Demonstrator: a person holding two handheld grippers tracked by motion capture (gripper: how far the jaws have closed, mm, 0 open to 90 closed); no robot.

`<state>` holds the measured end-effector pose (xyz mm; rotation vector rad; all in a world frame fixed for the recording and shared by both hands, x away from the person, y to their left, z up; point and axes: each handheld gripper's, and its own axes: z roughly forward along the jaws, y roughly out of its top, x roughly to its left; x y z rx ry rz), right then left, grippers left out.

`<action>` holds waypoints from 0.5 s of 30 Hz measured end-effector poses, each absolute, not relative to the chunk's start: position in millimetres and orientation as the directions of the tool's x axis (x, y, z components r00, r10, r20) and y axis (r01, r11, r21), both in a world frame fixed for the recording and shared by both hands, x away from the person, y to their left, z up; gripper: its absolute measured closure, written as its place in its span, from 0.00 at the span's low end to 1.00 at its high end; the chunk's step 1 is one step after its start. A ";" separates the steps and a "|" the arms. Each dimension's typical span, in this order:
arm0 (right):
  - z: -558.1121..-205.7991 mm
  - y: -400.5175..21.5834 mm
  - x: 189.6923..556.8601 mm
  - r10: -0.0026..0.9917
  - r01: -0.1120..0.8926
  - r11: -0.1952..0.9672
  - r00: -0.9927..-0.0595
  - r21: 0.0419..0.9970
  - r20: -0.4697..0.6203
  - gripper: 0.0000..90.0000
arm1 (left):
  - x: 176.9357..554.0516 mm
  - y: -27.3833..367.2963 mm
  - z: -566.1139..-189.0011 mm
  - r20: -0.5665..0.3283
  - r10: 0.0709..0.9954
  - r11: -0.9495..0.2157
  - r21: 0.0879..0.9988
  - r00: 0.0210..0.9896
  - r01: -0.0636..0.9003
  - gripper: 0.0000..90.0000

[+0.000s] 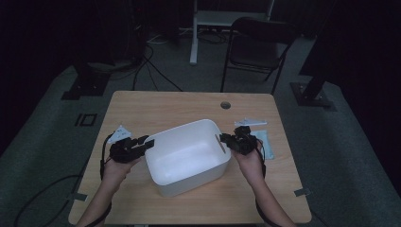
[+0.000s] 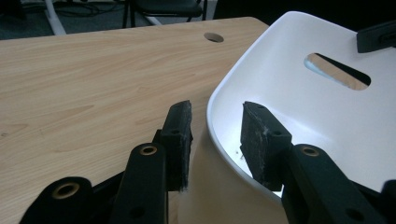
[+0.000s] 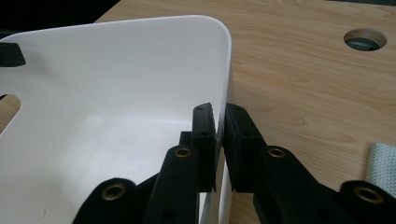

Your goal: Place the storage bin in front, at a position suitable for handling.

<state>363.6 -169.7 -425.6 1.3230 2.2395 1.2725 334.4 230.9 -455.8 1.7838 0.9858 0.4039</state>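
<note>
1. The white bin [image 1: 187, 156] is sitting mid-desk [image 1: 142, 106], tilted, it seems.
2. The right gripper [image 3: 219, 140] is pinching the bin's rim, so it should be holding steady.
3. The left gripper [image 2: 215, 135] is straddling the opposite rim, jaws spread and not pressing; it should be clamping squarely before any lift.

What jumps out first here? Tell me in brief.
A white plastic bin sits mid-table, angled. The right hand-held gripper is clamped on its right wall, while the left hand-held gripper straddles the left rim with jaws apart, not pressing. Flat packets lie by the table's right edge.
</note>
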 end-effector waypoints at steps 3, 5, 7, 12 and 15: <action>-425.4 -169.9 361.8 0.804 0.589 0.208 -0.558 0.781 0.207 0.92 | 335.3 228.1 -455.4 -0.145 0.778 -0.161 0.895 0.611 0.417 0.80; -425.4 -170.0 360.3 0.804 0.592 0.206 -0.556 0.779 0.210 0.92 | 336.1 225.0 -454.6 -0.118 0.793 -0.172 0.898 0.597 0.406 0.86; -425.5 -170.5 358.3 0.803 0.593 0.204 -0.556 0.779 0.213 0.92 | 336.8 222.7 -454.7 -0.096 0.799 -0.181 0.902 0.593 0.391 0.90; -426.2 -171.5 348.1 0.804 0.592 0.195 -0.553 0.782 0.218 0.91 | 339.8 224.4 -457.9 -0.094 0.789 -0.170 0.916 0.607 0.364 0.90; -426.9 -171.2 341.2 0.806 0.591 0.194 -0.551 0.783 0.215 0.89 | 340.6 223.9 -458.4 -0.094 0.785 -0.171 0.917 0.612 0.360 0.90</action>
